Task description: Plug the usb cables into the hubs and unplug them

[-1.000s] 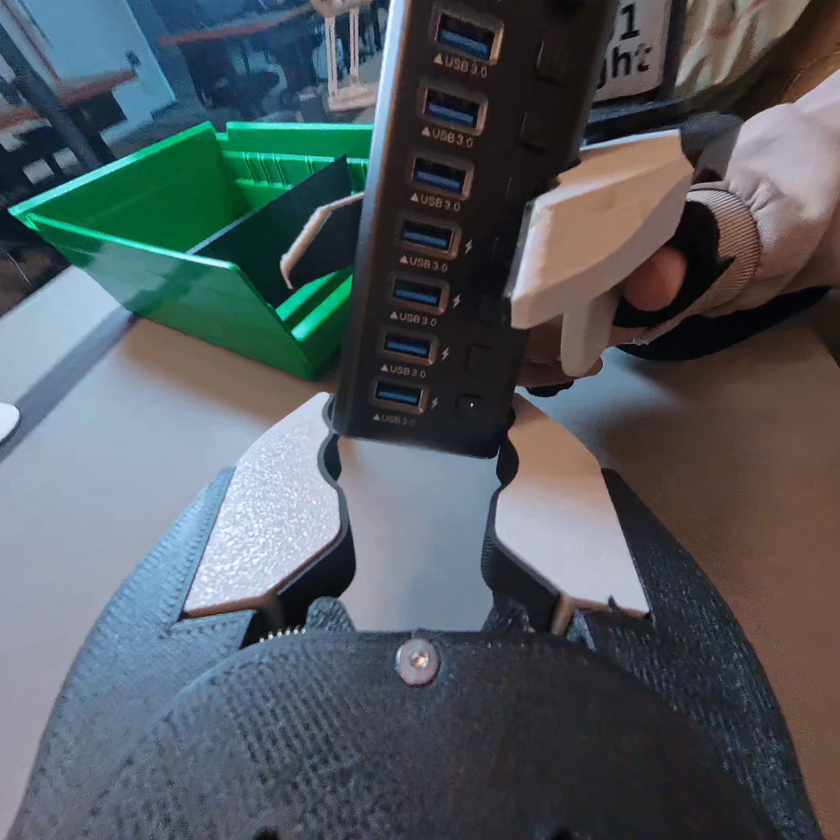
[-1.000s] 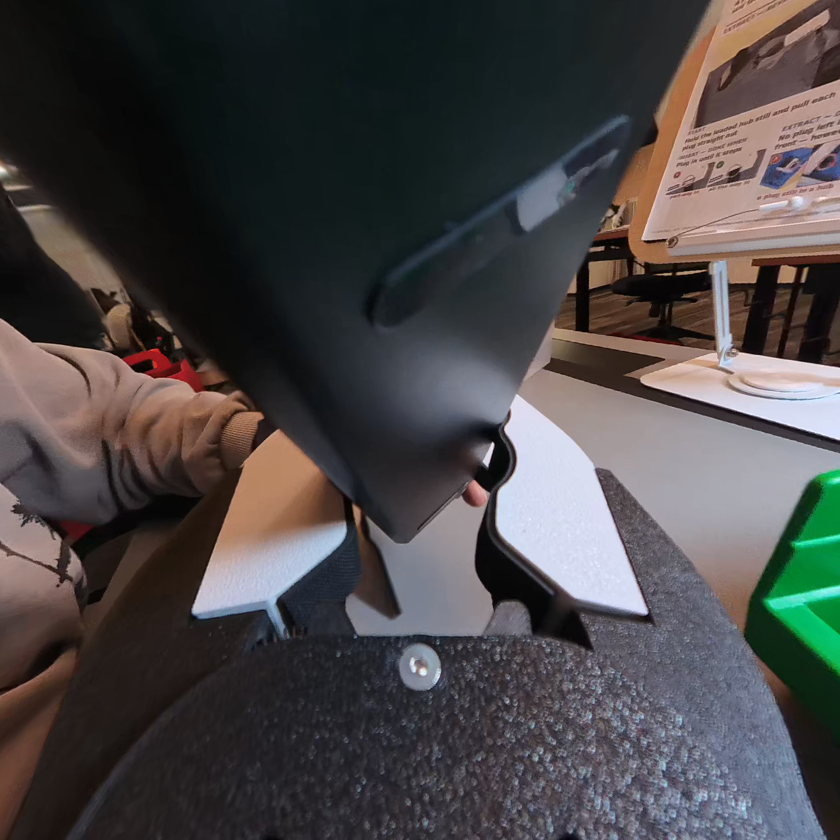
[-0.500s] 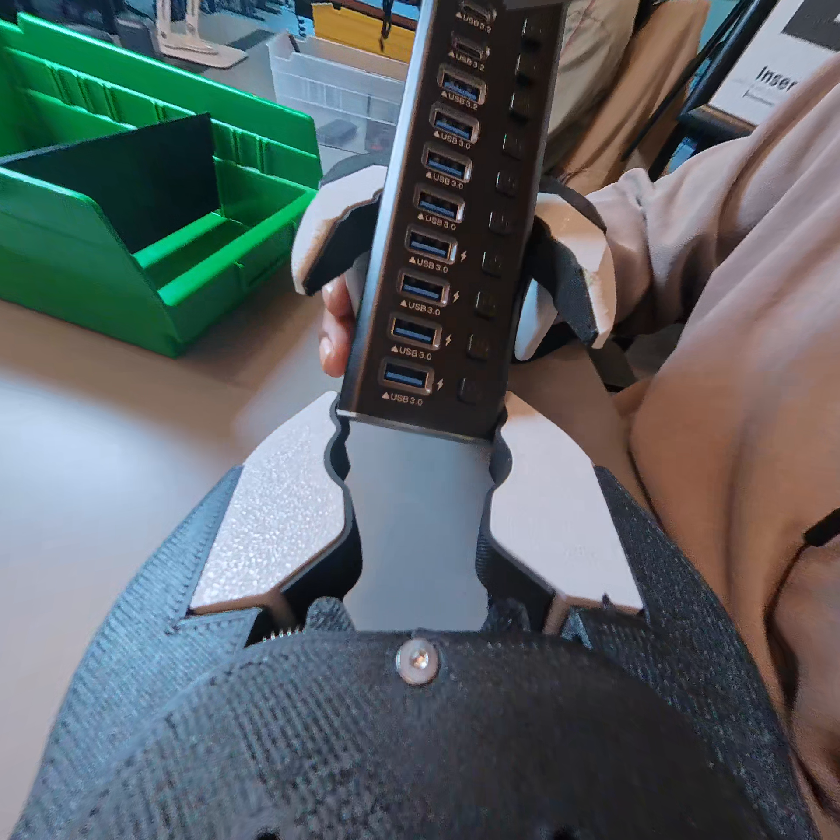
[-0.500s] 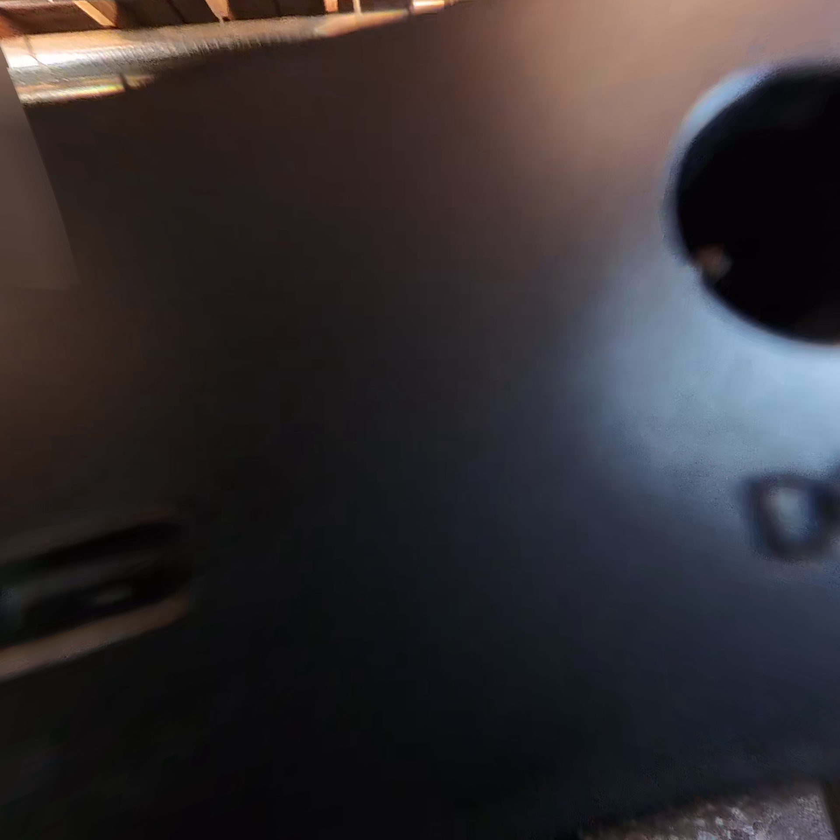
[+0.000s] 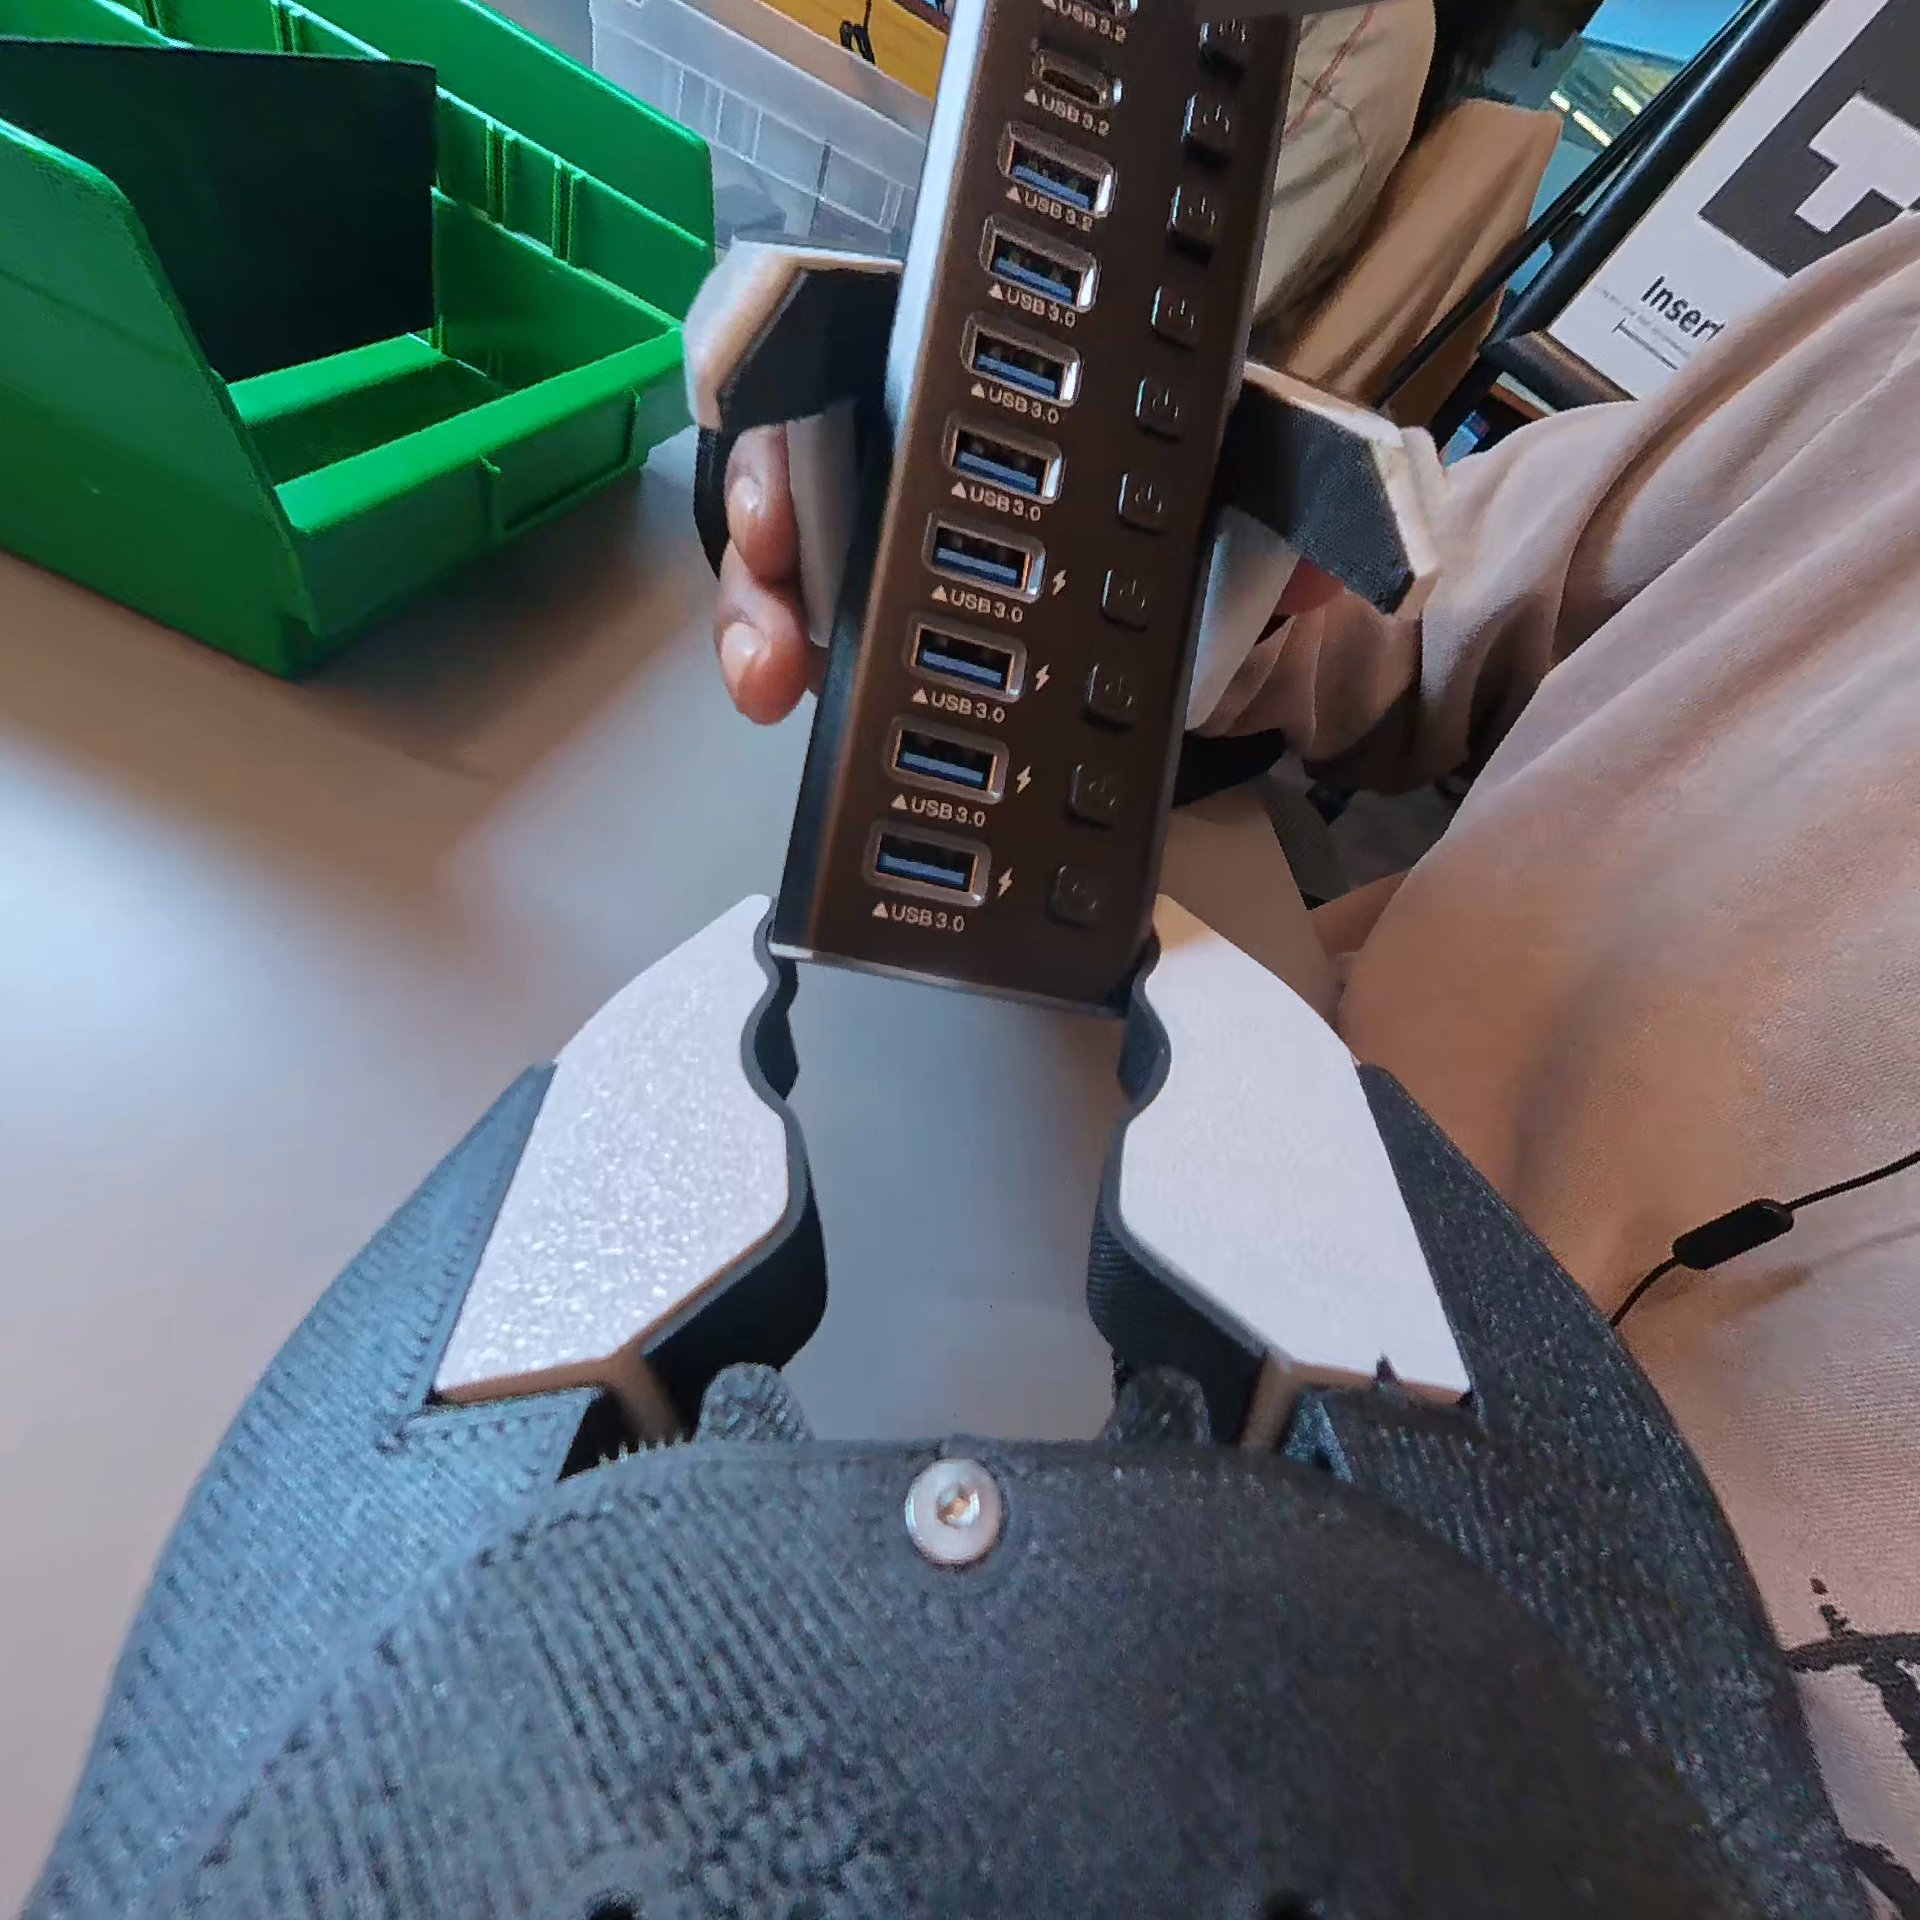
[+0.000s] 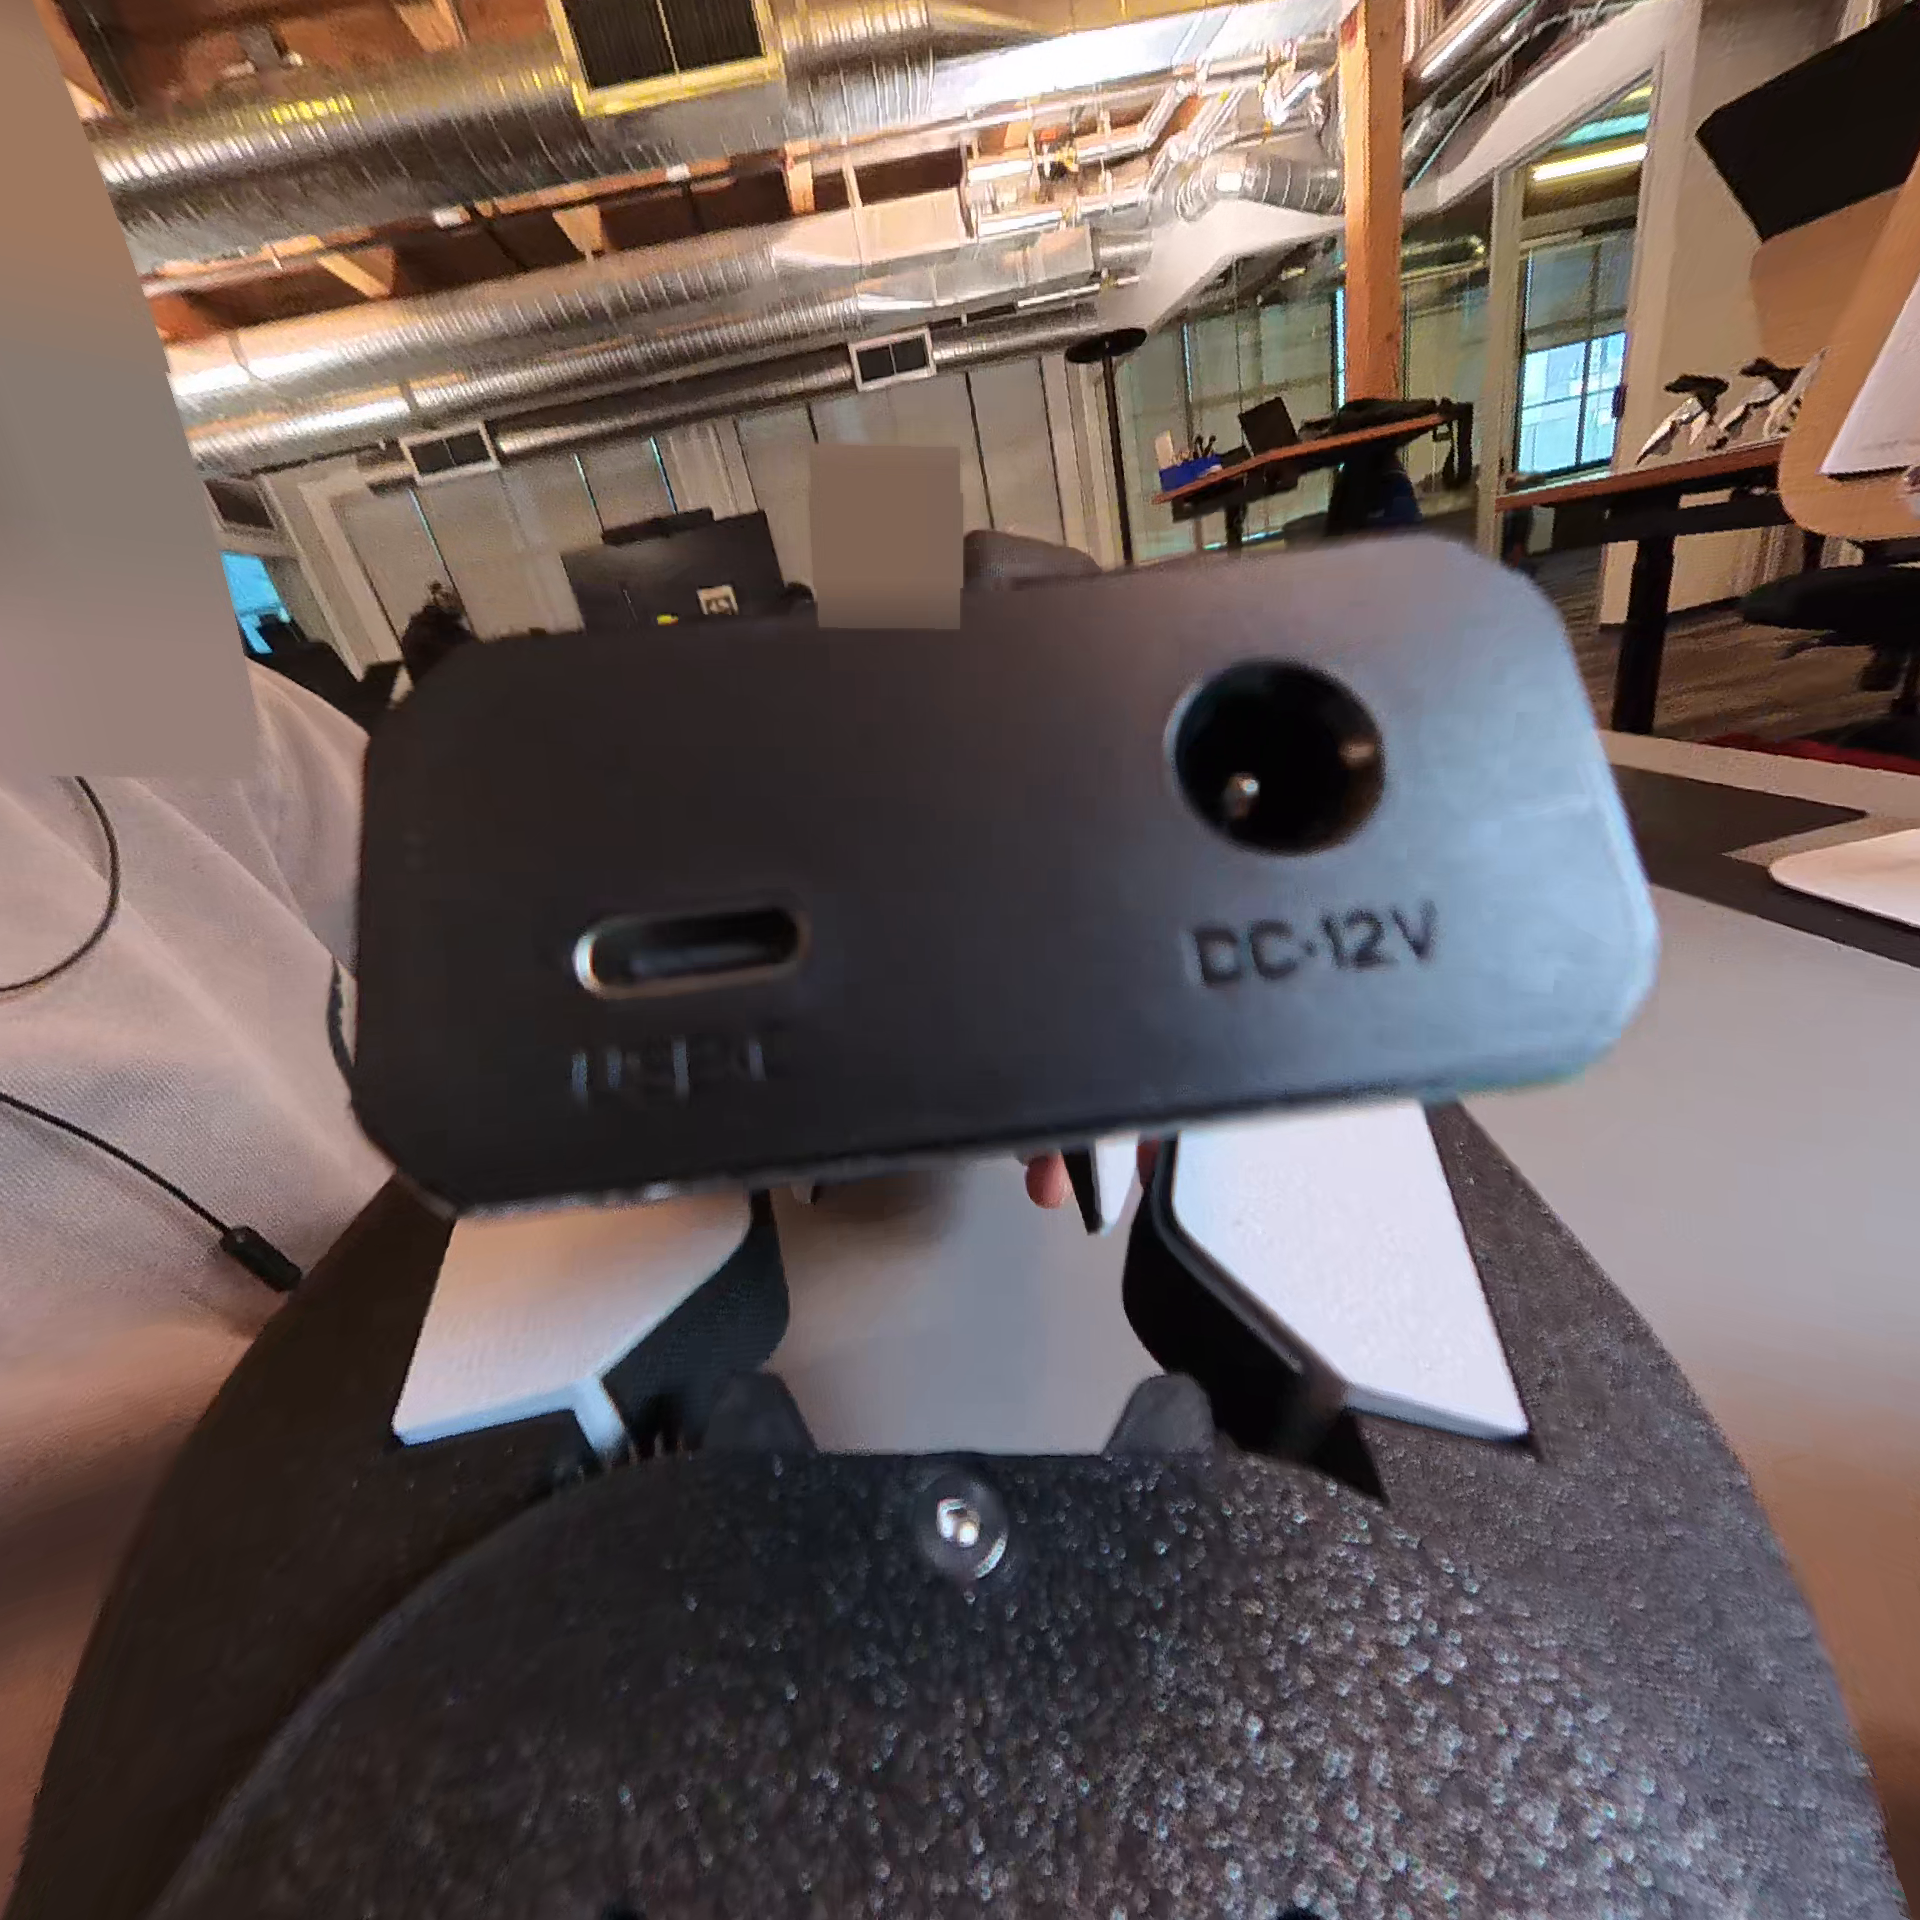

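Left hand-held gripper (image 5: 961, 961) clamps the hub's (image 5: 997, 540) near end; right hand-held gripper (image 5: 1049, 416), at 12 o'clock, grips mid-body. Ports face up, empty, presumably steadied for plugging.

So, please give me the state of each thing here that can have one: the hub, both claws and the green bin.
hub: held in the air, all visible ports empty
left claw: shut on the hub's near end
right claw: shut on the hub's middle
green bin: on the table, open, black divider inside
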The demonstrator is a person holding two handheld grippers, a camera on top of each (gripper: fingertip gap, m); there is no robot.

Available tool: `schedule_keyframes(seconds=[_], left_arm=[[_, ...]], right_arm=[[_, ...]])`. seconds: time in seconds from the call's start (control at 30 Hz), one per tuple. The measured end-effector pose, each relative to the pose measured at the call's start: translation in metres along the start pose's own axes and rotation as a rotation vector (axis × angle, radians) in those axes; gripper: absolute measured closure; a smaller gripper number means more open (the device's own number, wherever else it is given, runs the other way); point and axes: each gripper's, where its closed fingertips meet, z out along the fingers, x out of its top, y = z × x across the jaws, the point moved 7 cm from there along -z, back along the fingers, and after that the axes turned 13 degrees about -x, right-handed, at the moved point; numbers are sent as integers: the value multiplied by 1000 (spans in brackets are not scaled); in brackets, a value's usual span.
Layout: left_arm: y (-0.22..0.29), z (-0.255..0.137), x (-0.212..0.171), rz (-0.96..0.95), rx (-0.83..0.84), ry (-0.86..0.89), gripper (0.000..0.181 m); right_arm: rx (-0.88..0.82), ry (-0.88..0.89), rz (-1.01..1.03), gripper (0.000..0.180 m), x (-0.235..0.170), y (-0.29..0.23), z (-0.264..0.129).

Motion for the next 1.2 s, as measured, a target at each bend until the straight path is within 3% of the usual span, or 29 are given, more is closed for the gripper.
schedule_keyframes(seconds=[0.03, 0.53, 0.63, 0.73, 0.8, 1.0, 1.1, 1.2], left_arm=[[0, 1, -1, 5, 2, -10, 119], [2, -10, 10, 107, 52, 83, 116], [4, -45, 30, 217, 198, 118, 118], [9, -119, 58, 358, 536, 96, 130], [18, -175, 72, 404, 765, 72, 147], [-7, -291, 50, 161, 1084, -360, 153], [-36, -302, 18, 52, 1065, -636, 154], [-59, -288, 1, 51, 983, -803, 154]], right_arm=[[0, -6, -10, 99, -1, 0, -1], [-63, 19, 12, 108, 9, 9, -10], [-81, 46, -7, 108, 21, 13, -17], [-117, 51, -25, 108, 31, 21, -30], [-145, 46, -21, 108, 34, 28, -38], [-146, 13, 4, 108, 26, 33, -44], [-127, 17, -5, 108, 27, 28, -41], [-131, 10, 4, 108, 25, 28, -42]])
